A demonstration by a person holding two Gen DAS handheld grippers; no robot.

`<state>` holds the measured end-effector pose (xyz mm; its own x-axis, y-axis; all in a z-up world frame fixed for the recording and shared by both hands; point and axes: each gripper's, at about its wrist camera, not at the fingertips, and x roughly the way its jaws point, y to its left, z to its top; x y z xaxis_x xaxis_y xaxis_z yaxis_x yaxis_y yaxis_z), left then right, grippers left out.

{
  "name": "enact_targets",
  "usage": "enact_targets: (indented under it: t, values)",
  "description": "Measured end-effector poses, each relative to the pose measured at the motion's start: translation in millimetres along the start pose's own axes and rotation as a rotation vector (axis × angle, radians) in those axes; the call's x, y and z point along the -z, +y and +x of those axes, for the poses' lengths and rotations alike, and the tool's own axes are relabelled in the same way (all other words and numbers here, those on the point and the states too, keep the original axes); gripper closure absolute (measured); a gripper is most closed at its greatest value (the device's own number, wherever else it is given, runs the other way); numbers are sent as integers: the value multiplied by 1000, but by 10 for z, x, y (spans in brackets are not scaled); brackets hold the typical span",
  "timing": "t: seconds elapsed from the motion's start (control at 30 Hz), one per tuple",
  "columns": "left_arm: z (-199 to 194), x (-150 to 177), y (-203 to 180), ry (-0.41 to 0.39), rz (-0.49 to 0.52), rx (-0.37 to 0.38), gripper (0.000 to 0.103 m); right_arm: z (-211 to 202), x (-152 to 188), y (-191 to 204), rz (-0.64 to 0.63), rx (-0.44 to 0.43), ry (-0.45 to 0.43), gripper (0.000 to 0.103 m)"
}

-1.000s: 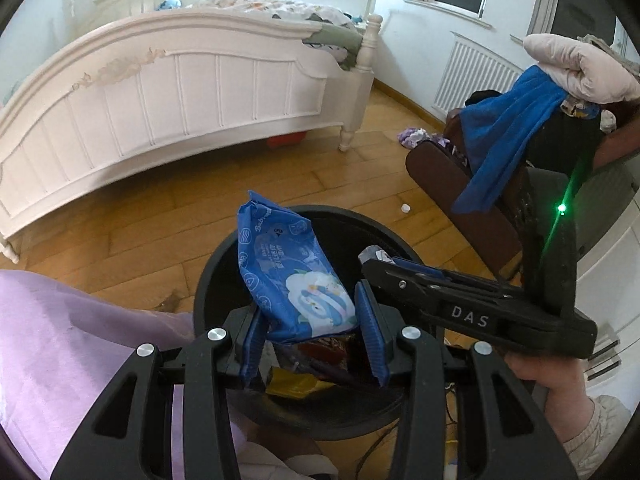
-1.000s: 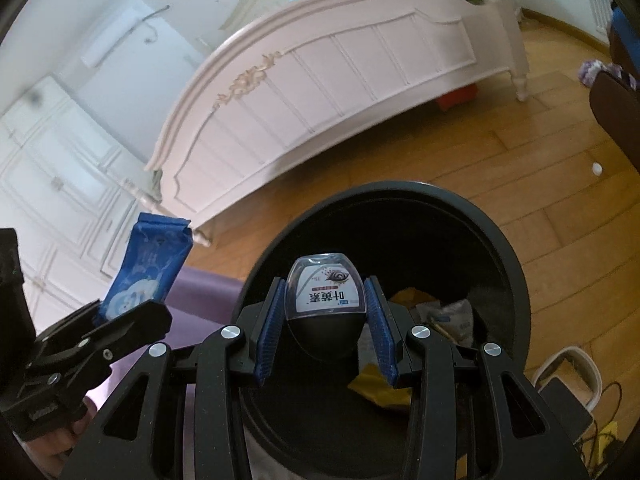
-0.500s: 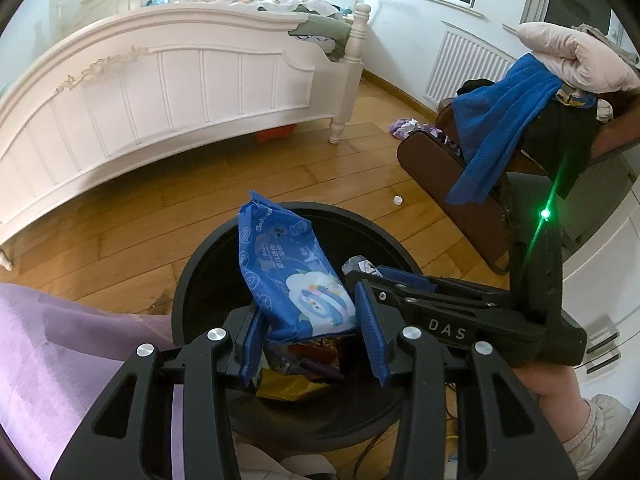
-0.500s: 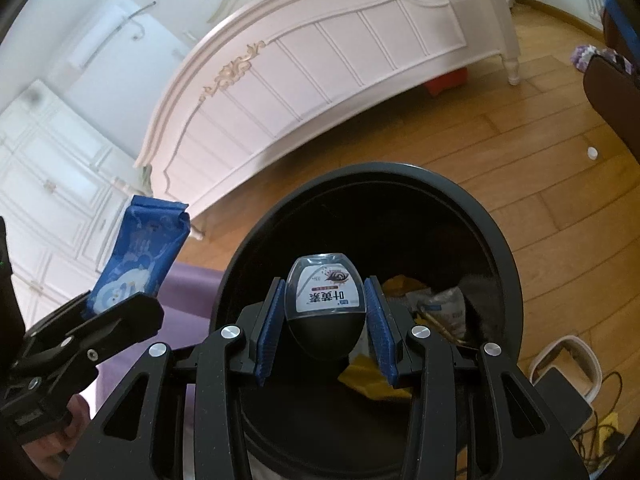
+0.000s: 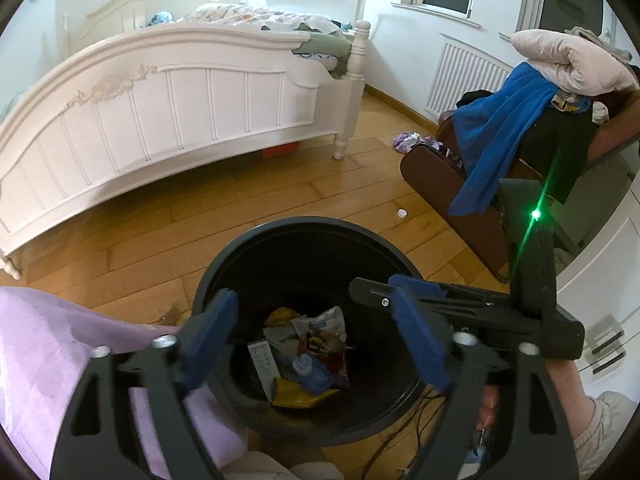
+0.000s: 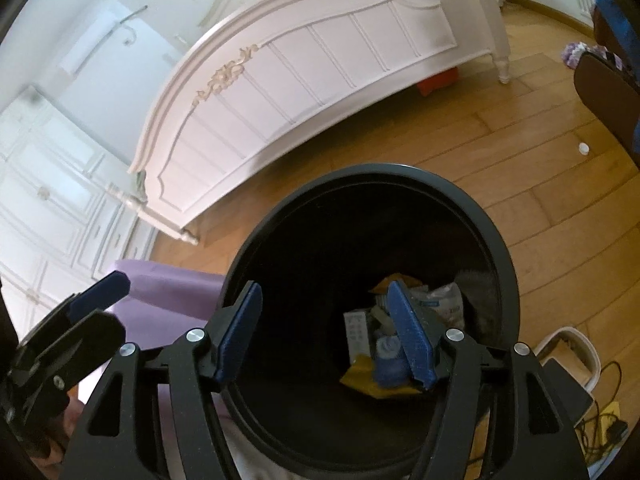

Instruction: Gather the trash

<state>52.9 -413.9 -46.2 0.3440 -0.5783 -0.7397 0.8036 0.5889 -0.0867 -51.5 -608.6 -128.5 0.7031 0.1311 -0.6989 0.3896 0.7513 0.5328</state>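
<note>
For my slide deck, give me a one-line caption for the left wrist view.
Open left gripper above a black trash bin of wrappers, right gripper alongside.

A wood floor (image 5: 168, 216) carried the room's things. On it stood a black bin (image 5: 304, 228) holding wrappers and a blue bottle, a white bed (image 5: 168, 116) with a red object (image 5: 280, 151) beneath it, and a brown chair (image 5: 436, 176) draped with clothes. A small white cap (image 5: 401, 212) lay on the boards between bin and chair, a purple cloth (image 5: 404, 142) lay near the chair, and a lilac sheet (image 5: 36, 344) touched the bin's side.
</note>
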Motion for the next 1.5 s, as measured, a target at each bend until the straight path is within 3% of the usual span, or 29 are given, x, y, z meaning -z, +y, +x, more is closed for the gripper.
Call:
enact_targets:
  t: [0.23, 0.47, 0.73, 0.9, 1.0, 1.07, 1.3, 1.5]
  values:
    - [-295, 97, 90, -64, 18, -46, 8, -59, 43, 215, -30, -17, -11, 30]
    - [-708, 315, 418, -126, -44, -121, 6, -74, 107, 668, -104, -40, -1, 24]
    - [-1353, 658, 924, -246, -174, -273, 6, -63, 284, 1475, -263, -61, -5, 19]
    - [-1722, 924, 1197, -267, -240, -372, 6, -6, 452, 2057, -375, -80, 1, 17]
    - [-1945, 1107, 1362, -303, -291, -430, 6, 0, 613, 2464, -453, -81, -31, 15]
    - [-2069, 1214, 1471, -321, -330, -456, 6, -31, 721, 2681, -487, -95, -75, 5]
    - [-2410, 1563, 1739, -350, -428, -591, 5, -66, 1087, 3280, -596, -103, -193, 6]
    - [-2611, 1823, 1852, -362, -486, -663, 5, -129, 1323, 3598, -645, -106, -301, 6]
